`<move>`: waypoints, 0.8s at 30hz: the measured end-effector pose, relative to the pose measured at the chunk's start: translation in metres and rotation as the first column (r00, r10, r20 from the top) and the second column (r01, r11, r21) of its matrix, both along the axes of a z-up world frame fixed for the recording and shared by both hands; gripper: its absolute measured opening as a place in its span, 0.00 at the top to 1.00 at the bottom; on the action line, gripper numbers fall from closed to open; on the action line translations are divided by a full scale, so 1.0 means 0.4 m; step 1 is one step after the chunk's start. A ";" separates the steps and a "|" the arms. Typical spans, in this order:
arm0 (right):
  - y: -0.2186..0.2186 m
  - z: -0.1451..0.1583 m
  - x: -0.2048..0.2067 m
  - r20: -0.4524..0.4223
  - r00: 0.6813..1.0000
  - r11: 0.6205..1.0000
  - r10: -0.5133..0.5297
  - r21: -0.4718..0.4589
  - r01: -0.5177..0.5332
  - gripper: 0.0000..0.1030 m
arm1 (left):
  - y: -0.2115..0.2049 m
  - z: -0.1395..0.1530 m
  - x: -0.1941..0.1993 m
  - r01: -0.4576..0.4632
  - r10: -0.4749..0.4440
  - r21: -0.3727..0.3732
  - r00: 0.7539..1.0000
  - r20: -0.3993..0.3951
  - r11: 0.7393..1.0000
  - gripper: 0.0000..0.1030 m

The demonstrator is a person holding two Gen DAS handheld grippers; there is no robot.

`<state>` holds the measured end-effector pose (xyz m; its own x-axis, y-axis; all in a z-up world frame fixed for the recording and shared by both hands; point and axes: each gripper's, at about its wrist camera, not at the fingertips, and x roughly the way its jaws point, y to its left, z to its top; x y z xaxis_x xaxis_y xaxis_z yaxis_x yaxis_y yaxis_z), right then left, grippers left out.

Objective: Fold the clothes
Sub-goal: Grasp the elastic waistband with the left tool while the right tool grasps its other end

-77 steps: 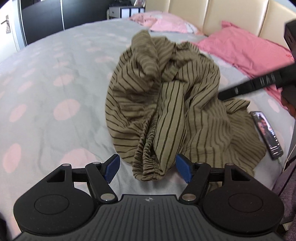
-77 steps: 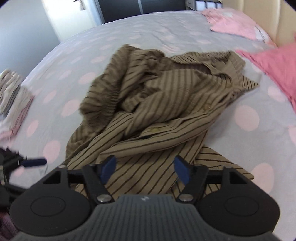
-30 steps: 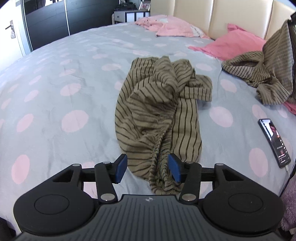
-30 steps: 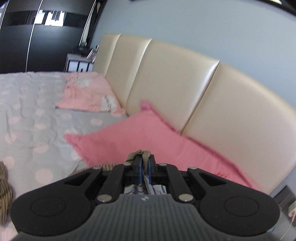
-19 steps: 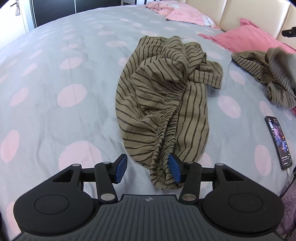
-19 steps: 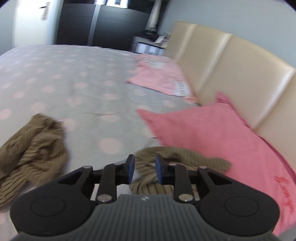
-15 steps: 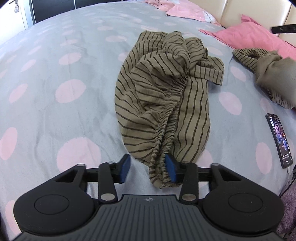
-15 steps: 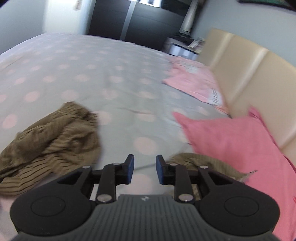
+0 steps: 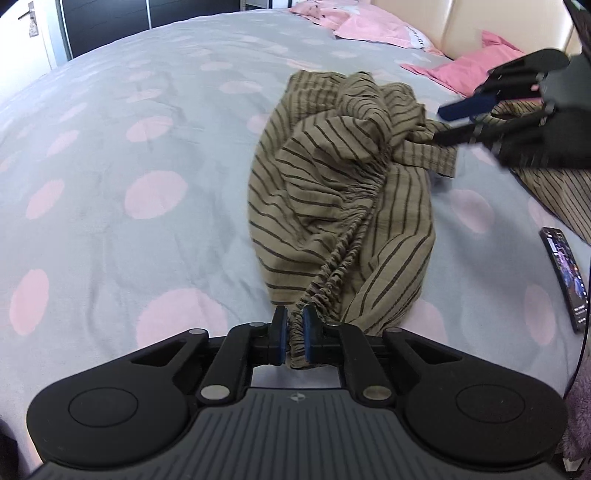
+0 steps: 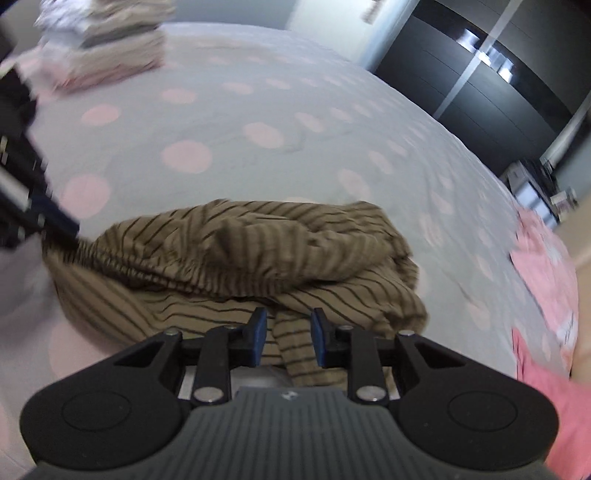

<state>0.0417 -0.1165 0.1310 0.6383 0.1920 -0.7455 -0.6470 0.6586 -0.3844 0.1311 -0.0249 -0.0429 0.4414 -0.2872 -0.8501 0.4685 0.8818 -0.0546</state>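
A grey bedspread [image 9: 110, 122] (pink-dotted) fills the room; dark wardrobe [image 10: 491, 88] behind, cream headboard [image 9: 465, 22] with pink pillows [image 9: 373, 26].
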 end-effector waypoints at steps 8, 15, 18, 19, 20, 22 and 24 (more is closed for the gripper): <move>0.048 -0.070 0.065 0.001 0.999 0.999 0.041 -0.037 -0.041 0.83 | 0.028 -0.014 0.010 -0.019 0.019 0.020 1.000 -0.014 1.000 0.98; 0.115 -0.063 0.129 0.047 0.997 0.998 0.056 0.029 -0.058 0.83 | 0.047 0.024 0.010 -0.056 0.059 -0.098 0.998 0.028 0.994 0.84; 0.150 -0.058 0.153 0.060 0.996 0.996 0.071 0.055 -0.074 0.83 | 0.045 0.037 0.008 -0.048 0.054 -0.150 0.998 0.032 0.987 0.58; 0.162 -0.060 0.164 0.060 0.996 0.995 0.069 0.063 -0.073 0.83 | 0.039 0.039 0.006 -0.036 0.041 -0.161 0.999 0.031 0.986 0.57; 0.174 -0.063 0.175 0.054 0.996 0.995 0.066 0.074 -0.070 0.83 | 0.031 0.038 0.003 -0.018 0.023 -0.163 0.999 0.029 0.986 0.56; 0.191 -0.065 0.193 0.042 0.998 0.994 0.053 0.097 -0.057 0.83 | 0.011 0.029 -0.005 0.018 -0.015 -0.154 1.000 0.020 0.988 0.52; 0.204 -0.063 0.206 0.035 0.999 0.992 0.038 0.117 -0.042 0.83 | -0.008 0.015 -0.014 0.050 -0.049 -0.135 0.999 0.009 0.990 0.52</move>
